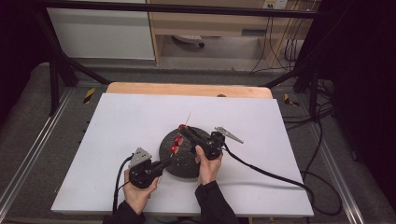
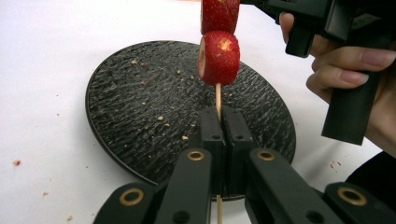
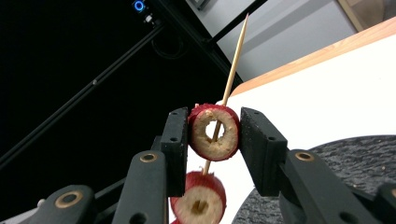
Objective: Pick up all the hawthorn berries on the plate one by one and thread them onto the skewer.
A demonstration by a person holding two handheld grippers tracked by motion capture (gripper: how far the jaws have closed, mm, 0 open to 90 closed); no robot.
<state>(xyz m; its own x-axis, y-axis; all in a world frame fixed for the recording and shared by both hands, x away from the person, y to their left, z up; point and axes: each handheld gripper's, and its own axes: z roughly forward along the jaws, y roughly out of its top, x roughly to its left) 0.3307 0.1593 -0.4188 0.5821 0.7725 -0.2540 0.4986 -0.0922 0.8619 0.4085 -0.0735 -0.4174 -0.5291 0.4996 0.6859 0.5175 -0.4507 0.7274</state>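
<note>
A thin wooden skewer [image 2: 217, 95] stands over a round black plate [image 2: 140, 107] with cored red strawberry pieces threaded on it. My left gripper [image 2: 222, 112] is shut on the skewer's lower end, just under the lowest piece [image 2: 219, 58]. My right gripper [image 3: 212, 126] is shut on the top strawberry ring [image 3: 215, 133]; the skewer passes through its hole and the pointed tip [image 3: 245, 18] sticks out beyond. A second piece [image 3: 198, 198] sits just below it. In the high view the left gripper [image 1: 166, 162] and right gripper [image 1: 182, 129] meet over the plate [image 1: 187, 168].
The plate rests on a white sheet [image 1: 121, 126] over a wooden table [image 1: 187, 88]. Small crumbs [image 2: 17, 162] lie on the sheet and the plate. Black cables [image 1: 266, 172] trail from both grippers. A dark metal frame [image 1: 60, 65] stands around the table.
</note>
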